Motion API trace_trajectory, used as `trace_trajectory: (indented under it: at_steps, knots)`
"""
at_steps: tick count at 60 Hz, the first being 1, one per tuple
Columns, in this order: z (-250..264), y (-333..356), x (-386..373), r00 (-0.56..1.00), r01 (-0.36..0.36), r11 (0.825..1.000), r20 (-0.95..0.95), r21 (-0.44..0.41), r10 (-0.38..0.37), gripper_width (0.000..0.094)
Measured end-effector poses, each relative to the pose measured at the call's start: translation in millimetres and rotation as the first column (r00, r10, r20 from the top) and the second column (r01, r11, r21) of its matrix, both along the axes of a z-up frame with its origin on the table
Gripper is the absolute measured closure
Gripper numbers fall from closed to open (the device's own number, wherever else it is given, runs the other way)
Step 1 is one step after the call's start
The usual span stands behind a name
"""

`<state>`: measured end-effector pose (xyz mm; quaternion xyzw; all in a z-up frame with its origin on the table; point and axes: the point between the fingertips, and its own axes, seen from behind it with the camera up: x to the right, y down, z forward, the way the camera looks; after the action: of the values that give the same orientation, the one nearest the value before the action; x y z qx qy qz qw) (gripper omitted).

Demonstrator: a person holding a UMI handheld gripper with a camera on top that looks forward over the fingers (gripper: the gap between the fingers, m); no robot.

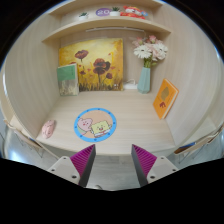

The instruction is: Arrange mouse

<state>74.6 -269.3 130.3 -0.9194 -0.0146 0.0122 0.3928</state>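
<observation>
Gripper view. The gripper [113, 160] hovers over a pale wooden counter [140, 135], its jaws released and holding nothing; a clear gap separates the two magenta pads [84, 160]. Just ahead of the jaws lies a round blue mouse pad [96, 124] bearing a cartoon print. Ahead and well to the left rests a small pink object [47, 129], judged to be the mouse, though its form is too small to confirm. Beyond the jaws stand a poppy painting [92, 62], a vase of white flowers [147, 62], a small green card [67, 78] and an orange card [165, 97]. Risk: the mouse lies off the jaws' axis, so a straight advance would miss it; a wide sideways swing could nudge it away or drag the mouse pad.
</observation>
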Motion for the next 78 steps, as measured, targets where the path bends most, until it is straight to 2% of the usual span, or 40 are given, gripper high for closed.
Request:
trace_trajectory:
  at_steps: [6, 13, 21, 27, 42, 55, 58, 63, 65, 75, 78]
  knots:
    - [-42.0, -11.8, -53.5, 1.0, 0.001, 1.0, -0.013, -0.021, -0.001, 0.0225]
    - [-72.8, -17.0, -138.3, 0.996, -0.063, 0.998, -0.062, -0.027, 0.061, 0.0224]
    - [-108.8, -12.0, -227.0, 0.987, -0.148, 0.987, -0.074, -0.06, 0.143, 0.0224]
    - [-126.4, 5.2, -283.8, 0.981, -0.178, 0.982, -0.089, -0.06, 0.172, 0.0221]
    - [-138.5, 75.0, -362.3, 0.982, -0.172, 0.985, -0.072, -0.001, 0.172, 0.0222]
    - [-143.0, 120.4, -371.8, 0.988, -0.144, 0.989, -0.05, 0.012, 0.144, 0.0233]
    - [-144.6, 127.7, -370.3, 0.989, -0.145, 0.989, -0.032, 0.023, 0.146, 0.0257]
    - [-147.5, 135.4, -369.6, 0.989, -0.149, 0.988, -0.002, 0.033, 0.15, 0.037]
    - [-146.8, 136.1, -368.7, 0.989, -0.147, 0.989, 0.008, 0.033, 0.147, 0.0387]
    - [-147.7, 135.4, -368.5, 0.992, -0.117, 0.992, -0.033, 0.036, 0.118, 0.0527]
    - [-147.4, 134.4, -369.3, 0.99, -0.135, 0.991, -0.023, 0.021, 0.136, 0.0575]
